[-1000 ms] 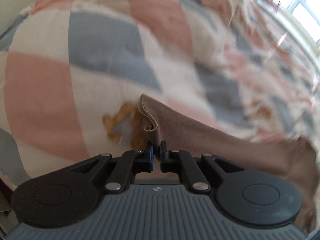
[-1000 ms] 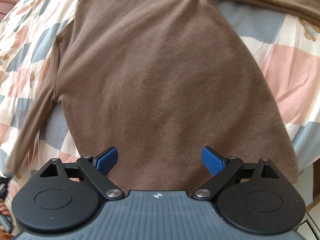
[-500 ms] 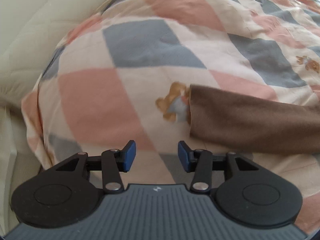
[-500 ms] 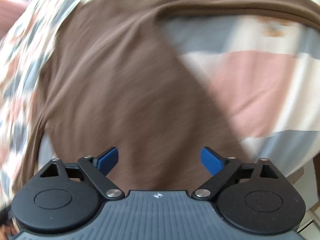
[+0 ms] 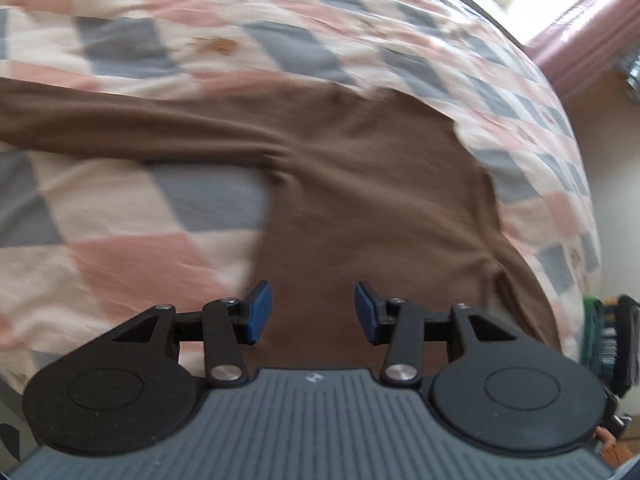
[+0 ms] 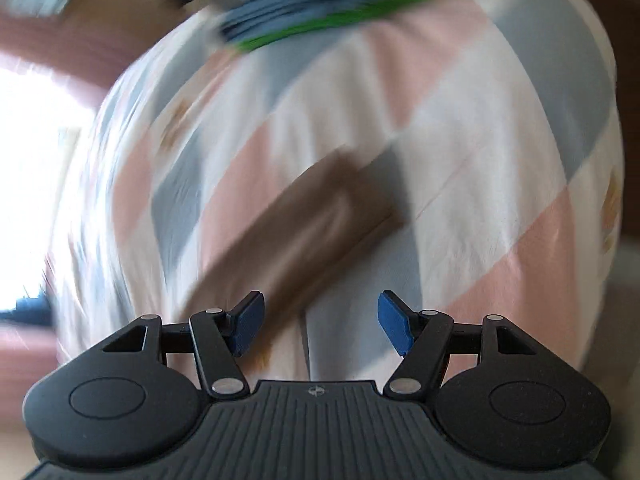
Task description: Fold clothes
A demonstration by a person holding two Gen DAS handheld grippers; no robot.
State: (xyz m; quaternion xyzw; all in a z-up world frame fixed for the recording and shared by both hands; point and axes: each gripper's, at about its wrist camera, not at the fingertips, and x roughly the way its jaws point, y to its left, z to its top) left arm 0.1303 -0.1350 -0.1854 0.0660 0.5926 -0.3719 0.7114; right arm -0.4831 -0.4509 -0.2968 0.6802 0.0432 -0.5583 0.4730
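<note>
Left tool (image 5: 313, 312): jaws apart, empty, over the sweater's lower body
Right tool (image 6: 320, 328): jaws wide, empty, above a sleeve (blurred)
Sweater (image 5: 372, 184): brown; spread flat on the checked quilt (image 5: 132, 224); sleeve (image 6: 296, 224) stretched out

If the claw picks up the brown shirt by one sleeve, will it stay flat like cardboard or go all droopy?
Probably droopy. The brown shirt is soft cloth that lies wrinkled where the sleeve joins it, following the checked quilt beneath. It likely won't slide off: it looks matte, not slick. Both claws are open, holding nothing.
</note>
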